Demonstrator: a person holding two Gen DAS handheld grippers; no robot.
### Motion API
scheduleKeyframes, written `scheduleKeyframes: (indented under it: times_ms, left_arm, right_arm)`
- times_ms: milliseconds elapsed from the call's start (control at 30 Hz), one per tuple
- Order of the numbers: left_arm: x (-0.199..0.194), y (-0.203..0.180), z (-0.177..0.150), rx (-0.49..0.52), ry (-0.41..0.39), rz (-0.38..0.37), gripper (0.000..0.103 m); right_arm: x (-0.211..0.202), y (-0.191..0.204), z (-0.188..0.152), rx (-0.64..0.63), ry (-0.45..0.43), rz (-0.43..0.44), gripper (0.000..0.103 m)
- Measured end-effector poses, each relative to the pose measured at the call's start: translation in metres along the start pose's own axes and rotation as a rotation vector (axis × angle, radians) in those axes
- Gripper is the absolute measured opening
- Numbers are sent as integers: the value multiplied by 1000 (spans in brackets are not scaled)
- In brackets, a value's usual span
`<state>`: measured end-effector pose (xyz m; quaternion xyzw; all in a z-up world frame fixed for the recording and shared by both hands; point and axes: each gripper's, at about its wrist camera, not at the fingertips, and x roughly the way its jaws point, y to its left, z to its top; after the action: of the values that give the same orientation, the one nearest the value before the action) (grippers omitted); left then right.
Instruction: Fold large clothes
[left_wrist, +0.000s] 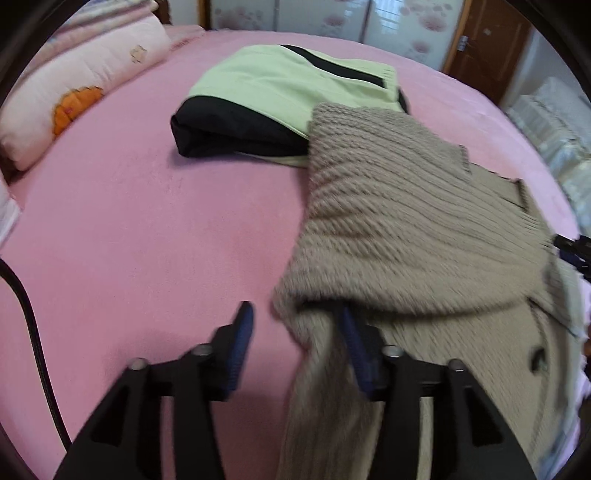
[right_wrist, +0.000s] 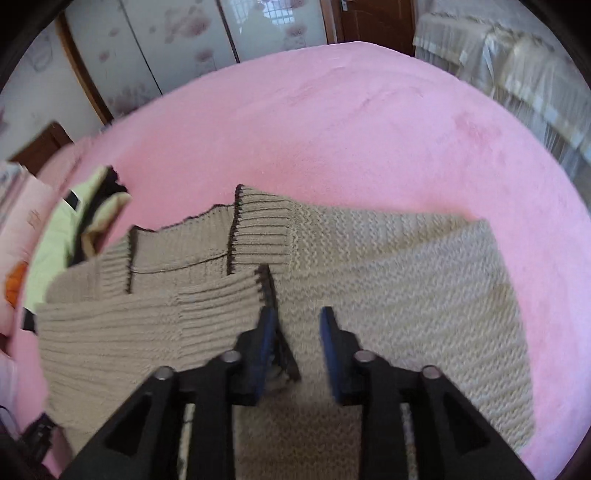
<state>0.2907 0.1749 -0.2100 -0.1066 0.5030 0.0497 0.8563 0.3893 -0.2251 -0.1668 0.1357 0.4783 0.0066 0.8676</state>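
I see a beige knit sweater spread on a pink bed, on the right side in the left wrist view. Its far end overlaps a folded green-and-black garment lying further back on the bed. A pillow sits at the far left edge, with a black cable at the near left.

My left gripper points down at the sweater's near left edge. Jaws stand partly open; a fold of knit hangs between them and drapes over the right finger, but the left pad is clear of the cloth (so no clamp, as far as I can see). The frame is blurred there.

In the right wrist view the sweater fills the near half of the bed. Ribbed cuffs and hem with dark trim lie folded over the body on the left, stacked in layers. My right gripper hovers above the sweater, jaws partly open, nothing pinched; the dark-edged corner of a ribbed panel lies just beside the left finger. The green garment shows at the far left, touching the sweater's edge.

A wardrobe with flower-print doors stands beyond the bed.
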Motion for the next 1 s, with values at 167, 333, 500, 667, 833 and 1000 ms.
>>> scheduleKeyframes:
  times_ms: [167,333,500,667,833,1000]
  left_arm:
    - [-38,8,-5,23,-39,-100,50]
    - [-35,5,11,-31,-77,-93,50]
    - [-4,0,30,-79,-71,-30,50]
    - [28,8,20,-170,13,-28,50]
    - [27,16,3,-256,-5,-101,47]
    - [30,11,-2,-252,-11,-81,47]
  right_arm:
    - [-17,-7,-13,20,33,111,49]
    - [-2,3,-24,43,79,152,49]
    - [20,11,-31,105,96,153,49]
    - [14,25,-32,39,24,113,8]
    - [-6,11,-37,53,-100,28,8]
    - [14,8,-44,37,-24,11,10]
